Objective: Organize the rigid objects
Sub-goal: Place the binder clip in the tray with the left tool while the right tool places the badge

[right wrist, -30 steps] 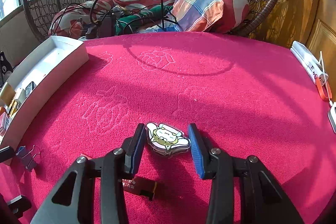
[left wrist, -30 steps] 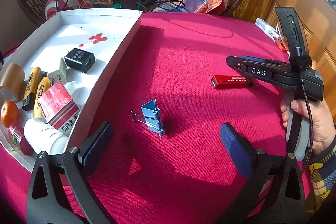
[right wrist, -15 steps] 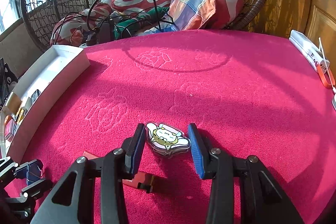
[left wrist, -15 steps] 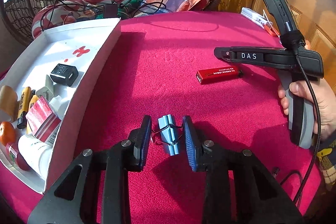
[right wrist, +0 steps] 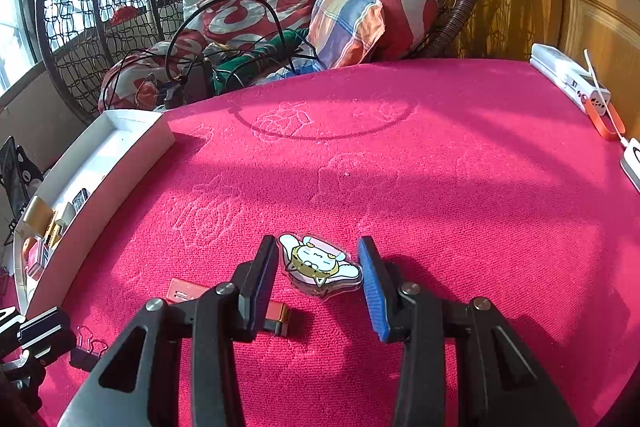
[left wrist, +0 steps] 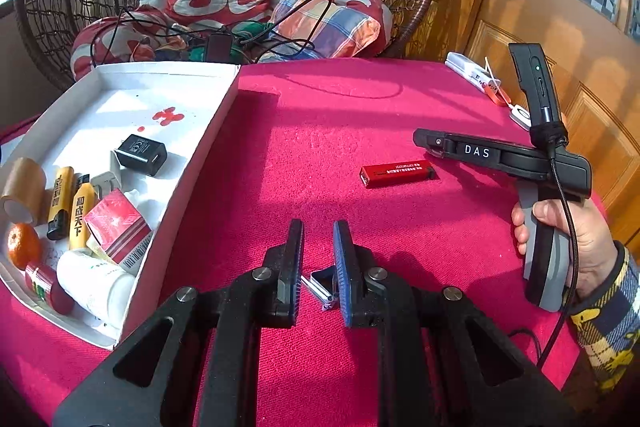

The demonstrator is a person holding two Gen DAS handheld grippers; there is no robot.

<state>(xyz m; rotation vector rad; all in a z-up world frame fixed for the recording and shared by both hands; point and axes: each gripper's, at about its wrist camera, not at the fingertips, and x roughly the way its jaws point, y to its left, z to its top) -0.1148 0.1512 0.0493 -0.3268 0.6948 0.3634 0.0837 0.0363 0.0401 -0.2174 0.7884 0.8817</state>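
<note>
Your white tray (left wrist: 208, 147) sat at the frame's left on the red cloth (left wrist: 320, 131). Your left gripper (left wrist: 318, 259) pinched the binder clip (left wrist: 322, 285) at bottom centre; your right gripper (right wrist: 318, 263) clasped the cartoon charm (right wrist: 318, 263)

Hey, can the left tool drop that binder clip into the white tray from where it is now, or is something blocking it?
Probably yes. The left tool is shut on the binder clip, and only bare red tablecloth lies between it and the white tray. The tray's wall has to be cleared, and its near end is crowded.
</note>
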